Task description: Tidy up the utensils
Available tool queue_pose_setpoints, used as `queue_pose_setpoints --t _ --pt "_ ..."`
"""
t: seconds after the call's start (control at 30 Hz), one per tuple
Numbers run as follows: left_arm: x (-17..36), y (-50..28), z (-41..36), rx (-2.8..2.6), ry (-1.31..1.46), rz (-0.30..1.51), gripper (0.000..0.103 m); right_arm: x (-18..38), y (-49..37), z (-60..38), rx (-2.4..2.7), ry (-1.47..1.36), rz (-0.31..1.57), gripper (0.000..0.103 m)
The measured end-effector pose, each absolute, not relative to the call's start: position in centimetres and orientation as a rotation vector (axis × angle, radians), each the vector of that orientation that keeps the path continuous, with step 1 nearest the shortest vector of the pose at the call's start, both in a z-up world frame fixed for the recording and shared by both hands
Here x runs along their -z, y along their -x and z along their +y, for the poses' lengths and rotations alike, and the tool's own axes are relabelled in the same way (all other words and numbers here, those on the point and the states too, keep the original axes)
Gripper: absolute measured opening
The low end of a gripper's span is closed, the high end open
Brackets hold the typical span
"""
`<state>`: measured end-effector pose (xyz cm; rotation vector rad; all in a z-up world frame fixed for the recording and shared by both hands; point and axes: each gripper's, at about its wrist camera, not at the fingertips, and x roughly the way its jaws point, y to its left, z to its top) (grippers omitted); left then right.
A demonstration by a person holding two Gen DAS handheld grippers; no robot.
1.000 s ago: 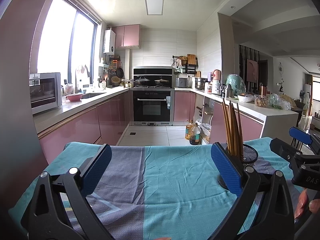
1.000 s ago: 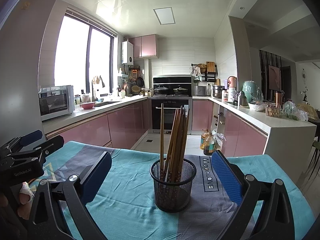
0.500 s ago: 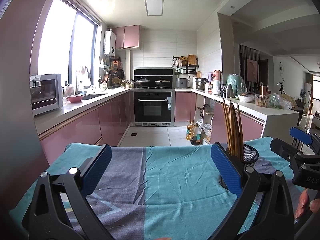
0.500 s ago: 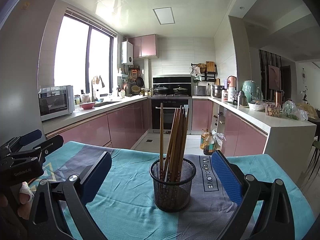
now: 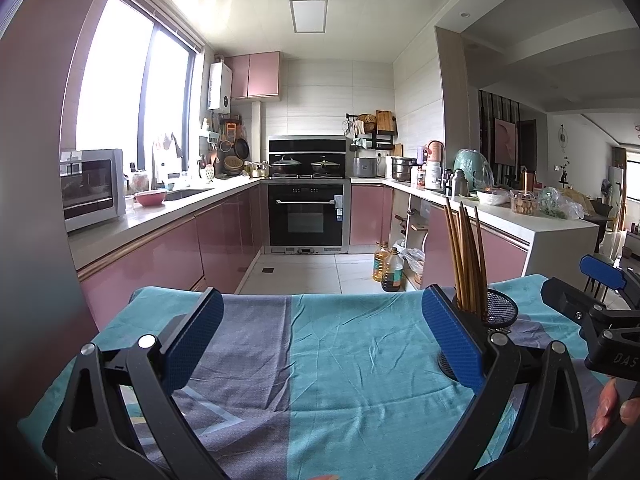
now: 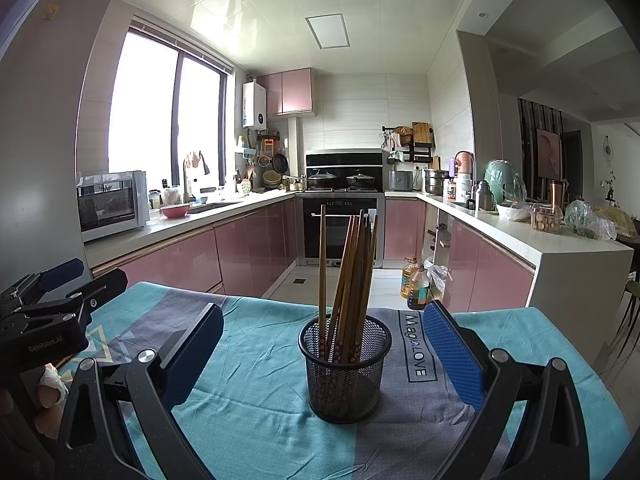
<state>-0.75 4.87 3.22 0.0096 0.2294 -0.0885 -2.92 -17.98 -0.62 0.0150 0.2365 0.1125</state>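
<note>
Together, we held both grippers low over the table, each with its jaws spread wide and nothing between them. Our right gripper (image 6: 320, 344) faced the black mesh holder (image 6: 345, 372), which stood upright on the teal and grey tablecloth (image 6: 256, 392) and sat framed between the two blue pads (image 6: 450, 354) without touching either. A bundle of brown wooden chopsticks (image 6: 352, 272) stood in the holder, tips down, most of them leaning together to the right while one stood nearly straight at the left side. Just right of the holder, the cloth carried a printed label reading "Magic LOVE" (image 6: 416, 346).

Our left gripper (image 5: 318, 334) pointed over a bare stretch of the same tablecloth (image 5: 340, 360). From that view the holder (image 5: 500, 312) appeared at the right, partly hidden behind the right-hand pad (image 5: 450, 340), with the chopsticks (image 5: 466, 252) rising above it. The right gripper's black frame (image 5: 600, 320) showed at the far right edge; the left gripper (image 6: 52, 304) showed at the left edge of the right wrist view, well apart from the holder.

Beyond the table lay a kitchen with pink cabinets (image 6: 248, 248), a black oven (image 5: 306, 210) and a white microwave (image 6: 112, 204) on the counter.
</note>
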Motion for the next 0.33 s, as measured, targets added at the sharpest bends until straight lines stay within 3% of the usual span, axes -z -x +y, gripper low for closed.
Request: queue_pose_setpoints --t 0.2,0.33 --pt "-2.4 -0.5 5.3 0.094 0.003 0.294 0.098 1.3 2.5 -19.5 -0.089 -0.022 0.273 0.097" --pt "-0.8 -2.5 6.5 0.059 -0.001 0.373 0.098 3.8 -0.1 -23.3 0.039 0.004 0.430 0.097"
